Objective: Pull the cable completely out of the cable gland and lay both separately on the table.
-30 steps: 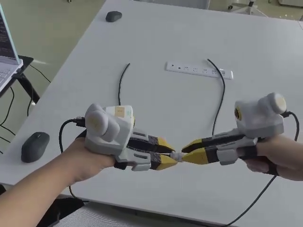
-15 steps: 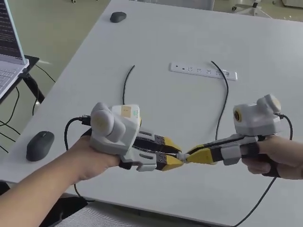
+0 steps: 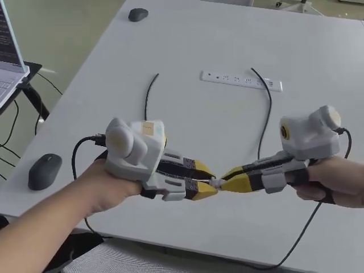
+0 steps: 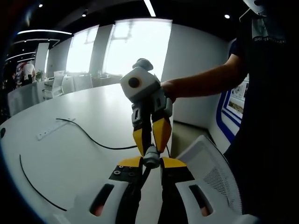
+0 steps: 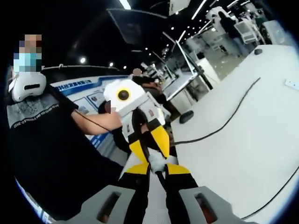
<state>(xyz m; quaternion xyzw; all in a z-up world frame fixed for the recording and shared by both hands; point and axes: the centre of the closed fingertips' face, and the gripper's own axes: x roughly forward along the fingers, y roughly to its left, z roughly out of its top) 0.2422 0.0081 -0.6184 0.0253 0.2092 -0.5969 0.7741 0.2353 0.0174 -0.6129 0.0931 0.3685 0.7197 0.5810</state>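
My two grippers meet tip to tip above the white table's [image 3: 187, 136] near edge. Between their yellow fingertips sits a small pale cable gland [image 3: 214, 183]. In the left gripper view the gland [image 4: 151, 157] lies between my left gripper's [image 4: 151, 162] jaws, and a thin black cable [image 4: 140, 179] runs back from it along them. My right gripper [image 3: 223, 180] comes in from the right, shut on the other end. In the right gripper view the gland [image 5: 156, 161] shows with a short black cable [image 5: 161, 179] stub inside my right gripper's [image 5: 156, 168] jaws. Whether gland and cable have parted is hidden.
A loose black cable [image 3: 148, 94] lies on the table's left half. A white power strip [image 3: 239, 81] with its black lead [image 3: 266, 116] lies farther back. One dark mouse [image 3: 137, 15] is at the far edge, another [image 3: 44, 170] on the left near corner. A laptop [image 3: 7, 54] stands left.
Both grippers stay tip to tip on the gland with hardly any shift between them. The small drift of the whole scene comes from the head camera.
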